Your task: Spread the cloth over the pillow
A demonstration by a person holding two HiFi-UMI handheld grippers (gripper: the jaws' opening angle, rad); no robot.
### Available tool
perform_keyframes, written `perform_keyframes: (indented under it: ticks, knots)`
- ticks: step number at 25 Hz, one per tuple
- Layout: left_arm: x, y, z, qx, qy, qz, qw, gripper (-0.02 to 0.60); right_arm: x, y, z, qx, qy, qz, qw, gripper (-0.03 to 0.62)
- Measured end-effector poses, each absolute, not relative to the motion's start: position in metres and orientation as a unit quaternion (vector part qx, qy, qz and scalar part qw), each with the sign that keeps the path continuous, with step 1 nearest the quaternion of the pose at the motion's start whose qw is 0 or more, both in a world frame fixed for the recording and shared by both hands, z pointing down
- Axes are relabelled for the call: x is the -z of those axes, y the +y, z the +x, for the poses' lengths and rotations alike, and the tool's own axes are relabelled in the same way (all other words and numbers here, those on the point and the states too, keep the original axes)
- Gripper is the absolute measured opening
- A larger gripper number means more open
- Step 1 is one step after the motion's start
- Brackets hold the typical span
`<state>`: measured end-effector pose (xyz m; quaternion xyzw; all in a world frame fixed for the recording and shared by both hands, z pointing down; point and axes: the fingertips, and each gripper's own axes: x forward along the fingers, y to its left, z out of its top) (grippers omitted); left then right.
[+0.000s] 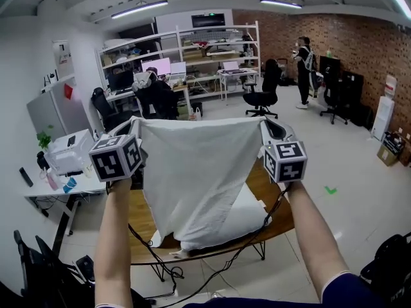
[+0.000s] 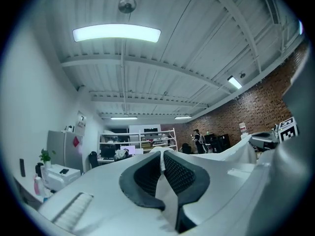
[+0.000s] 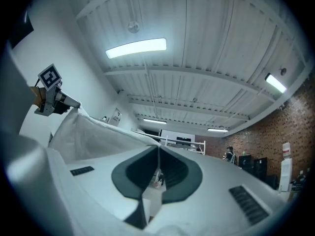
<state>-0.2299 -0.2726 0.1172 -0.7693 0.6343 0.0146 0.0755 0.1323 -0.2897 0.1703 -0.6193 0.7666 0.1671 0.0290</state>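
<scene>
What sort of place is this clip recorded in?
Probably an open-plan office or lab workspace: desks with monitors, a tall white shelving rack, black office chairs and a brick wall.

Head view: from your head, forward and down over the desk (image 1: 144, 210). Left hand-held gripper (image 2: 161, 156) and right hand-held gripper (image 3: 158, 154) cameras: close behind own jaws, tilted ceilingward. All three share the shelving (image 1: 192, 43) and brick wall (image 1: 347, 37).

Wooden table (image 1: 277, 218) below the right gripper (image 1: 266, 126); shelving (image 1: 192, 47) and office chair (image 1: 262, 90) far ahead of it; standing person (image 1: 303, 69) beyond, by brick wall (image 1: 340, 40); possibly a printer (image 1: 67, 151) outboard of the left gripper (image 1: 133, 126).
</scene>
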Motion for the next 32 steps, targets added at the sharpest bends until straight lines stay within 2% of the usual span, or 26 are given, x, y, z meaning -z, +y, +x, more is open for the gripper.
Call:
perform_keyframes:
  ticks: [11, 32]
  knots:
    - [-0.050, -0.199, -0.216, -0.062, 0.631, -0.765, 0.109, 0.008, -0.085, -0.238, 0.140, -0.197, 0.765, -0.608, 0.076, 0.021]
    - [0.045, -0.111, -0.172, -0.108, 0.613, -0.761, 0.183, 0.008, 0.022, -0.161, 0.193, -0.262, 0.737, -0.612, 0.116, 0.021]
